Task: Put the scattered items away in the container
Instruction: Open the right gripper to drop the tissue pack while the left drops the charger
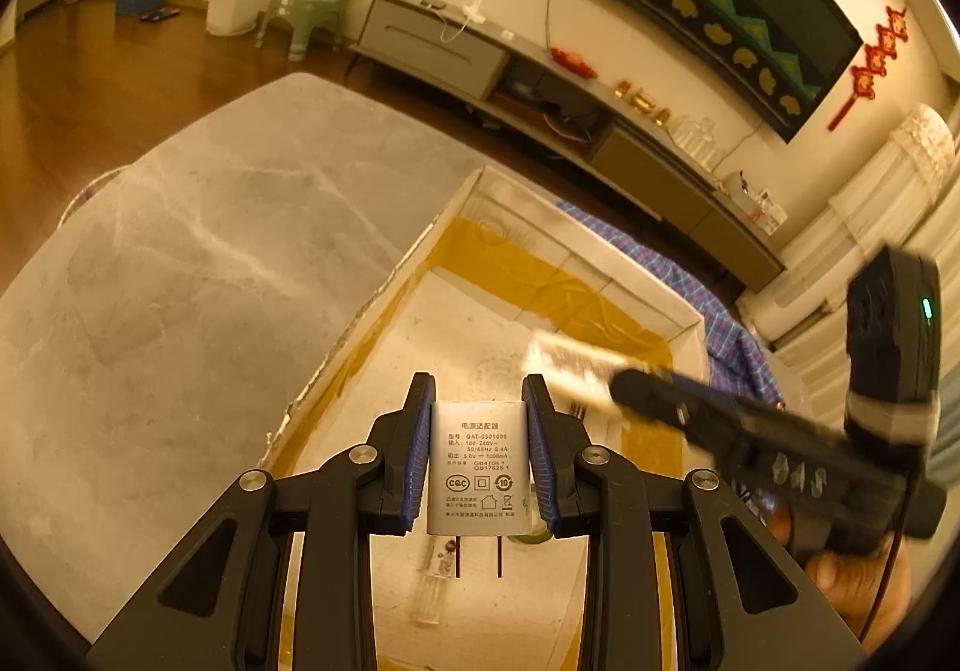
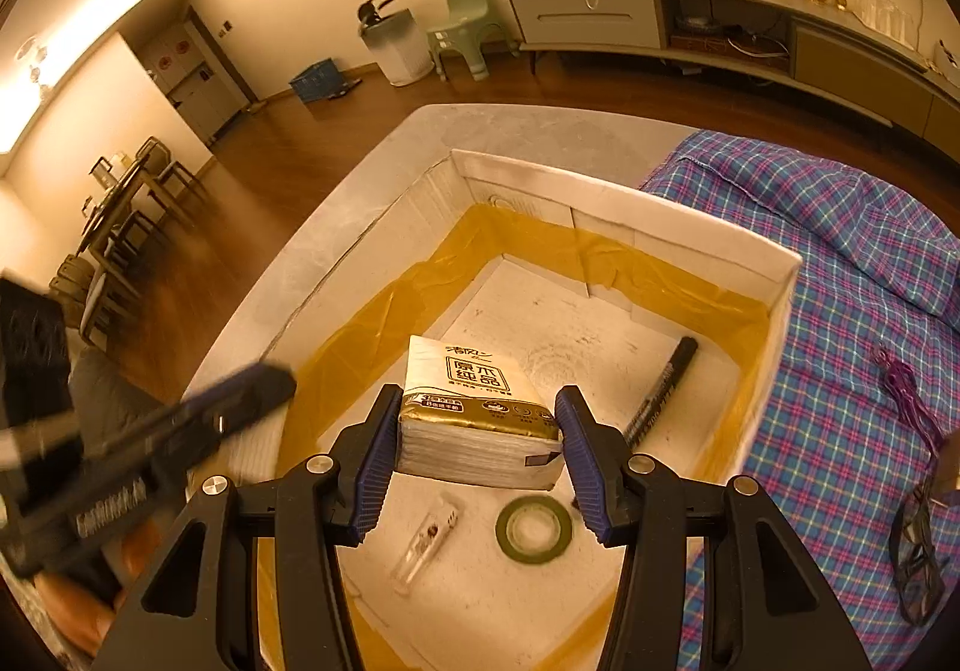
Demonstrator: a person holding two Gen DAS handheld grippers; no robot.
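From the left wrist camera, the left gripper (image 1: pixel 480 446) is clamped on a white power adapter (image 1: pixel 478 476): both blue pads press its sides, its printed label faces the camera and its two prongs point back toward the lens. The adapter hangs over the open cardboard box (image 1: pixel 474 197), which stands on the grey marble tabletop (image 1: pixel 198 281). The box floor is white, with yellowish tape along its seams. Below the held adapter, a small clear tube (image 1: pixel 433 590) lies on the box floor. To the right, the right gripper (image 1: pixel 576 371) reaches in over the box, blurred, with a pale blurred pack at its tip. A blue plaid cloth (image 1: pixel 732 335) lies just beyond the box's right wall.

From the right wrist camera, the right gripper (image 2: pixel 478 452) stands fairly wide with a tissue pack (image 2: pixel 477 413) between its pads; the left pad touches the pack's side, and the right pad sits at its corner, so it appears held. The pack is over the box (image 2: pixel 624 212). On the box floor lie a black marker (image 2: pixel 663 392) near the right wall, a roll of green tape (image 2: pixel 534 528) and the clear tube (image 2: pixel 426 542). The left gripper (image 2: pixel 264 380) shows blurred at the left edge, over the box's left wall. The plaid cloth (image 2: pixel 840 275) covers the surface to the right, with a tangle of purple cord (image 2: pixel 903 389) on it.
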